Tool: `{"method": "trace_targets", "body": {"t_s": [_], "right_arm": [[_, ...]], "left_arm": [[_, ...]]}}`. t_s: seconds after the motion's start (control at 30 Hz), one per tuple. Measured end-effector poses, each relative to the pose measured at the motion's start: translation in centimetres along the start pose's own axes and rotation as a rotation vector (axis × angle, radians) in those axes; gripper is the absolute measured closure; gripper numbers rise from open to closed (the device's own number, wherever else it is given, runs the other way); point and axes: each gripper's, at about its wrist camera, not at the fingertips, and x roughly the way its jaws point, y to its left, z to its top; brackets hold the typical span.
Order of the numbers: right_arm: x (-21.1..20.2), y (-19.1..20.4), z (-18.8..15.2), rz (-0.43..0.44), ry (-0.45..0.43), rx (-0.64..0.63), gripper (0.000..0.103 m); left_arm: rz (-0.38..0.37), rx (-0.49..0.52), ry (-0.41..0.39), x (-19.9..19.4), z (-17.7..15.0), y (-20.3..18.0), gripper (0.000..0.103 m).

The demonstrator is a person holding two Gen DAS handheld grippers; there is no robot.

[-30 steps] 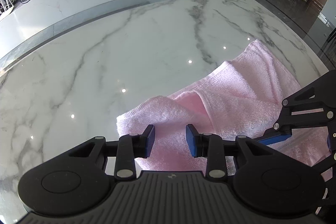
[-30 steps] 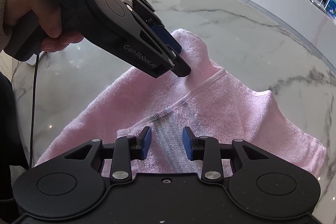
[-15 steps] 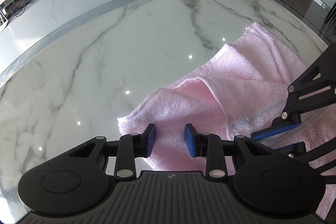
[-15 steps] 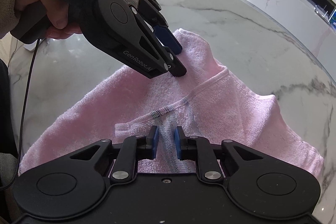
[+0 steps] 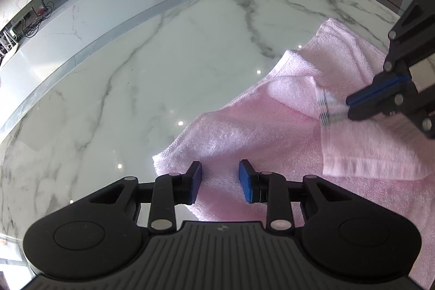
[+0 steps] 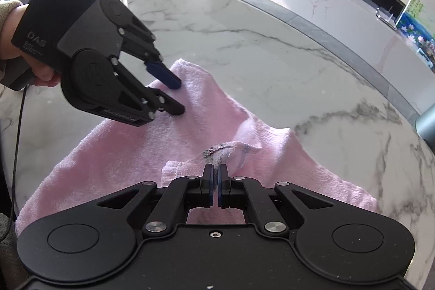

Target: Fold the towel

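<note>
- We cannot see the near edge of the pink terry towel (image 5: 244,132) in either view: each gripper's black body covers it, and the left wrist frame cuts the towel off at the right.
- The patterned grey band (image 6: 225,151) on the lifted hem is blurred in the left wrist view.
- Our right gripper (image 6: 216,181) is clenched on that hem, holding a fold of the towel raised off the white grey-veined marble table (image 5: 163,67).
- Our left gripper (image 5: 220,180) is spread wide, its blue pads (image 5: 196,181) hovering over the towel's near-left corner; whether they touch the cloth we cannot tell.
- The towel lies rumpled on the table's right side.
</note>
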Motion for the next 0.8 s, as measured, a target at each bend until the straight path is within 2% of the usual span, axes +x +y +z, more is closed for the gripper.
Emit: {"method": "trace_targets", "body": {"t_s": [0.17, 0.3, 0.4, 0.53, 0.6, 0.67, 0.8], "right_arm": [[0.7, -5.0, -0.8, -0.085, 0.032, 0.072, 0.102], [0.3, -7.0, -1.5, -0.104, 0.036, 0.109, 0.100], [0.0, -7.2, -1.5, -0.132, 0.017, 0.112, 0.091], [-1.6, -7.2, -1.4, -0.093, -0.014, 0.135, 0.087], [-1.8, -7.0, -1.2, -0.080, -0.011, 0.122, 0.073], [-1.5, -6.6, -1.3, -0.101, 0.005, 0.098, 0.064], [-1.2, -6.6, -1.5, -0.105, 0.017, 0.112, 0.064]], "left_arm": [[0.015, 0.007, 0.009, 0.1, 0.1, -0.2, 0.074], [0.010, -0.002, 0.011, 0.2, 0.1, -0.1, 0.074], [0.011, -0.006, 0.014, 0.3, -0.1, 0.2, 0.074], [0.013, -0.004, 0.015, 0.3, -0.2, 0.4, 0.074], [0.012, -0.006, 0.015, 0.4, -0.3, 0.6, 0.074], [0.013, -0.007, 0.015, 0.4, -0.3, 0.6, 0.074], [0.016, -0.007, 0.012, 0.4, -0.1, 0.3, 0.074]]}}
